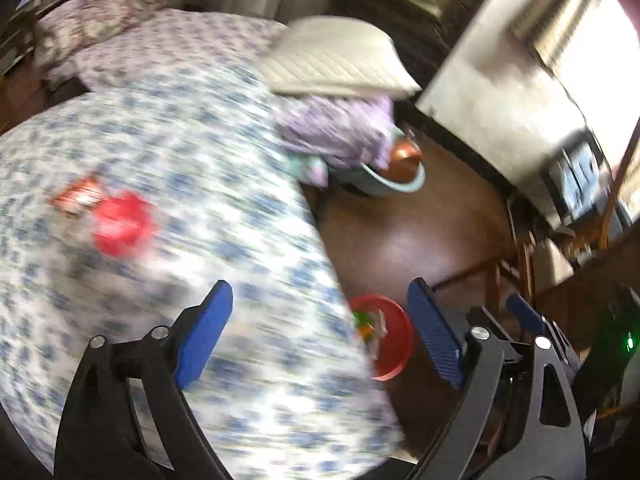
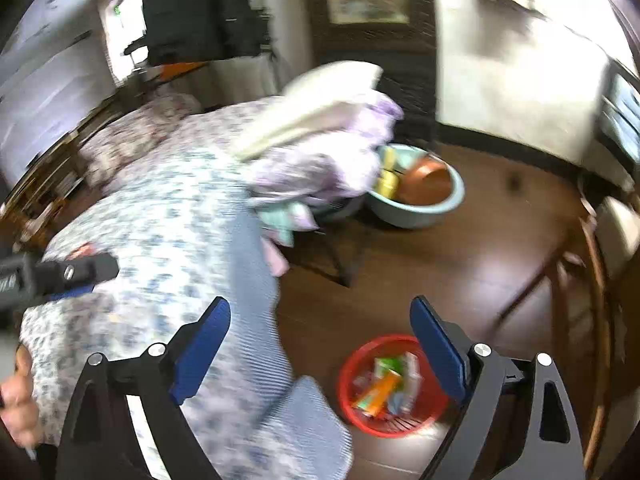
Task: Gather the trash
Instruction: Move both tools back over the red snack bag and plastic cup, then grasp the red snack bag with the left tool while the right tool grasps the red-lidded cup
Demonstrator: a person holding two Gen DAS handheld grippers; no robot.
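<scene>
we note both the left gripper (image 1: 320,320) and right gripper (image 2: 320,344) spread wide and empty, red basket (image 2: 390,386) of wrappers on the floor below.

A bed (image 1: 160,152) with a blue-flowered sheet bears a cream pillow (image 1: 340,64) on purple bedding (image 1: 340,128). Beside it, a pale blue basin (image 2: 420,200) sits on the dark wooden floor (image 2: 460,264).

Bed (image 1: 168,152) with blue-and-white floral cover; motion blur heavy. On it: red round item (image 1: 122,224) touching a red-and-white packet (image 1: 76,198), plus a pile of lilac bedding (image 2: 320,164) topped by a cream pillow (image 1: 336,60). Dark wood floor (image 2: 460,264) carries a red basket (image 2: 394,386) of wrappers and a light-blue basin (image 2: 416,200).
</scene>
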